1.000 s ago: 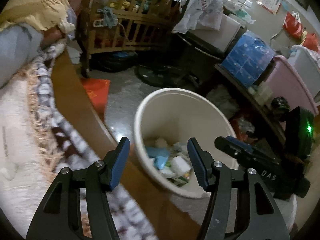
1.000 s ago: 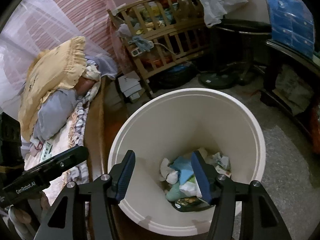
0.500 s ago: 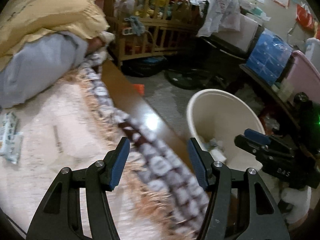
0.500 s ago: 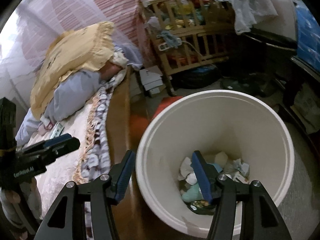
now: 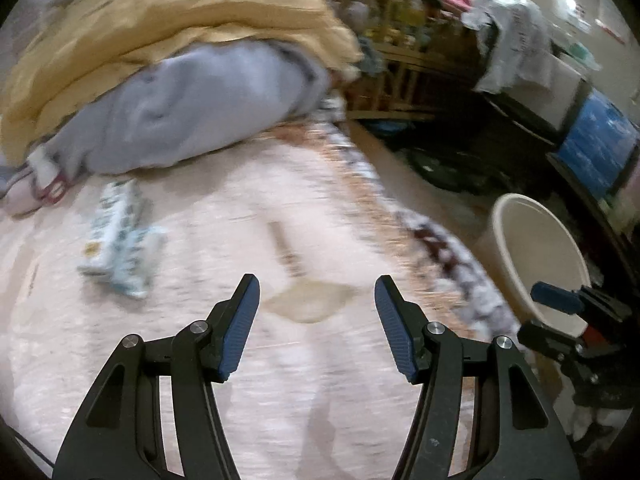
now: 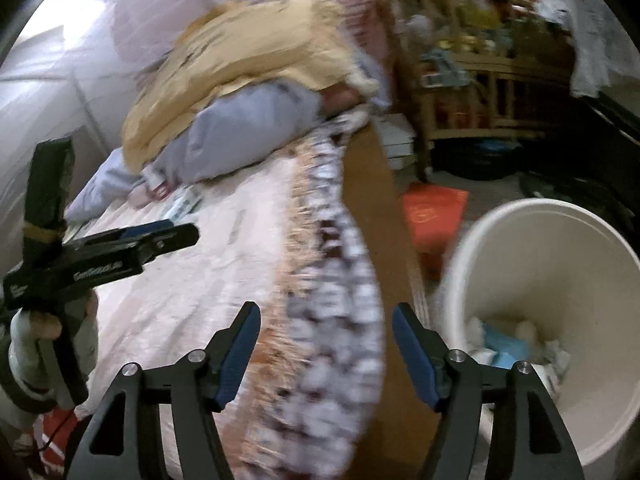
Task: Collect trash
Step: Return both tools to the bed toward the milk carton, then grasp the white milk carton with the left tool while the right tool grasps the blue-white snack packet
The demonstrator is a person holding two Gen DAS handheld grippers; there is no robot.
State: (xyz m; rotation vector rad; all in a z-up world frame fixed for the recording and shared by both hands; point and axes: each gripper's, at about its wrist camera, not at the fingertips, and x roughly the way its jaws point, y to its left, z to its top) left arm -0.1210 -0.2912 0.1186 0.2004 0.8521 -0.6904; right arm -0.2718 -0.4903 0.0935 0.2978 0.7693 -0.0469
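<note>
- Left gripper point(image 5: 316, 320): jaws apart, nothing between them, poised above the pale bedspread point(image 5: 240, 360).
- Right gripper point(image 6: 326, 350): jaws have just been opening, nothing between them; it hangs over the fringed bed edge point(image 6: 320, 320), beside the white bin point(image 6: 560, 280).
- Target: a flat printed wrapper point(image 5: 120, 236), probably an empty packet (blur hides detail), lies on the bedspread up and left of the left gripper, near the grey bedding point(image 5: 192, 108).
- Bin: already holds crumpled trash point(image 6: 512, 344); it stands on the floor just off the bed.
- Technique: approach the wrapper low, straddle a raised edge, and pinch only the wrapper, not the cloth beneath.
</note>
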